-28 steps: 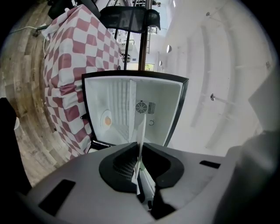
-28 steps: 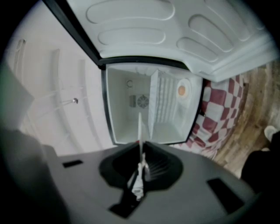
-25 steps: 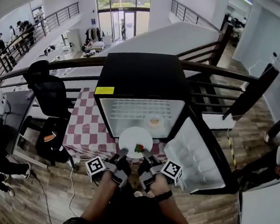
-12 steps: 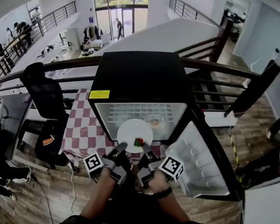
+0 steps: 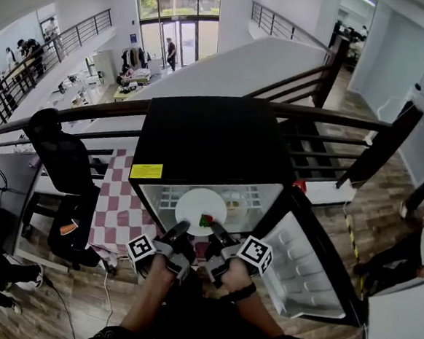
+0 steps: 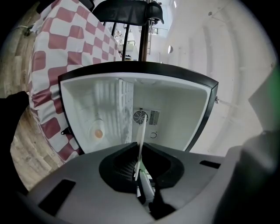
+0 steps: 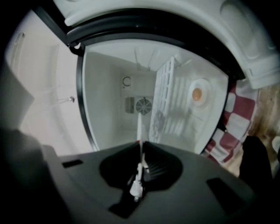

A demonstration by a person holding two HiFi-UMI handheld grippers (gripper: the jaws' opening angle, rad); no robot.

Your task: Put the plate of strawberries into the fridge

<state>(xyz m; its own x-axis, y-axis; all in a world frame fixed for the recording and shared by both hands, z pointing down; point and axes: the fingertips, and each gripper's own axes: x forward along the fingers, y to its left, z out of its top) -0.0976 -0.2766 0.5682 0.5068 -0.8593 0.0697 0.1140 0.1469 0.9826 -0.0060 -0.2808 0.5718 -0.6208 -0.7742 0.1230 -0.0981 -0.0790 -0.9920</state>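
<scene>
A white plate (image 5: 200, 203) with a red strawberry (image 5: 206, 220) near its front rim hangs level in the mouth of the open black fridge (image 5: 212, 145), above the white wire shelf (image 5: 251, 198). My left gripper (image 5: 180, 230) and right gripper (image 5: 214, 231) are each shut on the plate's near rim, side by side. In the left gripper view the plate (image 6: 141, 138) shows edge-on as a thin white strip pinched in the left gripper (image 6: 139, 168). The right gripper view shows the same plate (image 7: 139, 127) clamped in the right gripper (image 7: 141, 164).
A small white dish holding something orange (image 5: 233, 200) sits on the wire shelf to the right of the plate. The fridge door (image 5: 303, 264) stands open at the right. A red-and-white checked tablecloth (image 5: 117, 212) lies left of the fridge, beside a black chair (image 5: 60, 153). A railing (image 5: 333, 120) runs behind.
Both grippers have carried the plate forward from in front of the fridge into its opening, over the wire shelf. Their hold on the rim is unchanged.
</scene>
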